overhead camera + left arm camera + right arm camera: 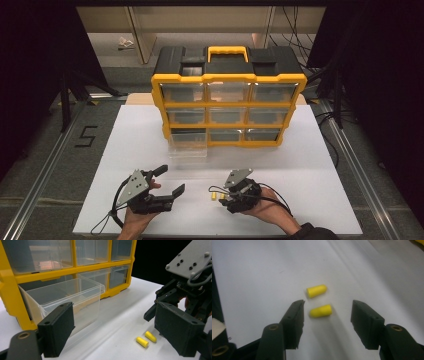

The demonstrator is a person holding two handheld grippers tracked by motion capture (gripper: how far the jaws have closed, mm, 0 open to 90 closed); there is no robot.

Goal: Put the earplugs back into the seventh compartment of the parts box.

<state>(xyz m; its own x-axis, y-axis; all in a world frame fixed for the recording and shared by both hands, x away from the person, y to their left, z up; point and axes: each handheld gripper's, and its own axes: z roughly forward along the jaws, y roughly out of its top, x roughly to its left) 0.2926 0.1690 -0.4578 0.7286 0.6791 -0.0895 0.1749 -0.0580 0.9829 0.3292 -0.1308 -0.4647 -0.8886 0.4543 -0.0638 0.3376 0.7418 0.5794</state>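
We see a yellow-framed organizer [229,107] with a black top and a yellow handle standing at the 12 o'clock side of the white surface [310,190]. It has three rows of three clear drawers. The bottom-left drawer [187,145] is pulled out toward us; in the left gripper view this drawer [67,300] looks open-topped, and we cannot make out anything inside it.

At the 6 o'clock edge of the surface, our left claw [170,181] is spread wide, with nothing between its jaws; the left hand [137,217] grips it from below. In its own view the left claw [115,327] frames the drawer and the two plugs.

Two small yellow foam plugs [217,196] lie side by side on the surface between the two claws, just at 9 o'clock of the right claw [227,199]. In the right gripper view the right claw [327,320] is spread, and the nearer plug [320,311] lies between its jaw tips, closer to the left jaw and touching neither. The farther plug [317,291] rests just beyond it, apart from it. From the left gripper view the same plugs [146,339] sit close together, just in front of the right claw [160,312].
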